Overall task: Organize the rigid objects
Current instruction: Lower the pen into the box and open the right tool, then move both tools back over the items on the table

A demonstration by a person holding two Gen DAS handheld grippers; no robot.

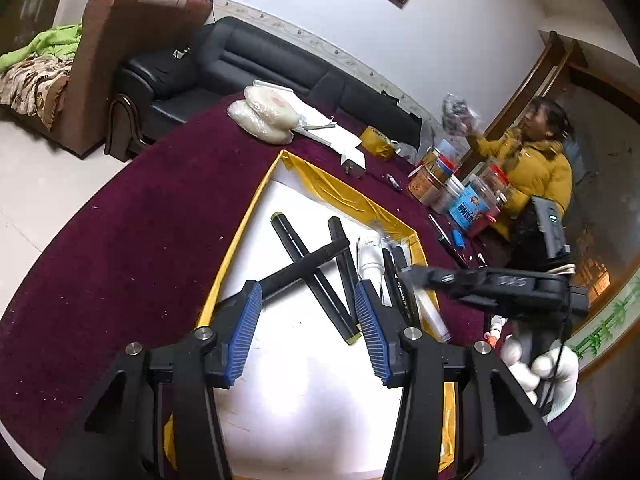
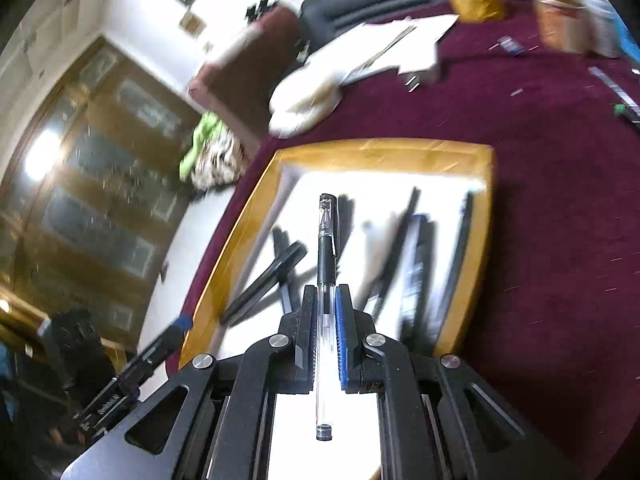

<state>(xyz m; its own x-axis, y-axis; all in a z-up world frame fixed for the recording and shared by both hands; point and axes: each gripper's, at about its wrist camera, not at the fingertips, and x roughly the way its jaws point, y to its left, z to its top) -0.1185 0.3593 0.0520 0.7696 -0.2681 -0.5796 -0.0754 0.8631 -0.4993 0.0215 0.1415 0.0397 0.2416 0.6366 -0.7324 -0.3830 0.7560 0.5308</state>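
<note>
A shallow white tray with a yellow rim [image 1: 244, 240] [image 2: 224, 248] lies on the maroon tablecloth. In it lie several black markers [image 1: 308, 276] [image 2: 264, 284], a white tube [image 1: 370, 258] and dark pens. My left gripper [image 1: 308, 300] is open and empty, low over the tray with the crossed markers between its blue pads. My right gripper [image 2: 325, 296] is shut on a clear pen with a black grip [image 2: 326, 264], held over the tray and pointing forward. The right gripper also shows in the left wrist view [image 1: 416, 274], coming in from the right over the pens.
Past the tray on the cloth are white bags [image 1: 264, 114], white paper [image 1: 336, 136], a roll of yellow tape [image 1: 378, 142], several jars [image 1: 460, 188] and loose pens [image 1: 440, 234]. A person in a yellow jacket [image 1: 536, 168] sits at the far side. A black sofa [image 1: 256, 60] stands behind.
</note>
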